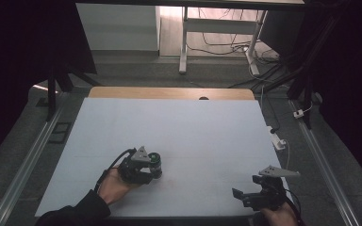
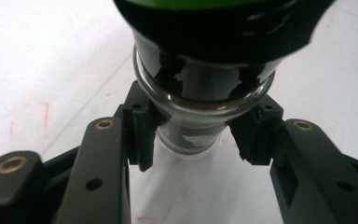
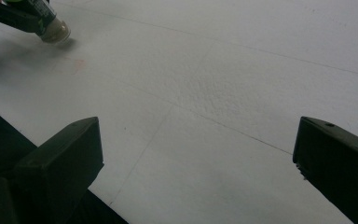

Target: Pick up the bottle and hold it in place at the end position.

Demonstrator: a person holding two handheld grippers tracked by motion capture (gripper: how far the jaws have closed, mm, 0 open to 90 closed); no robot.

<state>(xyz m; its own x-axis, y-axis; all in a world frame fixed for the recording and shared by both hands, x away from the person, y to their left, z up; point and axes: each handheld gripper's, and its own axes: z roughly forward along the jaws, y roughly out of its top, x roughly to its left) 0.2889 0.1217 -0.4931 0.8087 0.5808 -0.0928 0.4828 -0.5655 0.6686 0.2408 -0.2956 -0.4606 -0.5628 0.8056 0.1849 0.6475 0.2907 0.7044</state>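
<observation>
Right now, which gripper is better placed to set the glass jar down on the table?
Left. The left gripper already clamps the glass jar just above the table. The right gripper is open, far off.

Support: table [image 1: 169,93] with a light wooden top, visible as a strip along the far edge.
Covering: white sheet [image 1: 179,136] lying directly on the table, spanning nearly all of it from the near edge to just short of the far edge.
Sheet surface: faint straight crease lines cross it; small reddish marks show in both gripper views.
Far edge detail: small dark round spot [image 1: 203,98] on the wood near the centre.
</observation>
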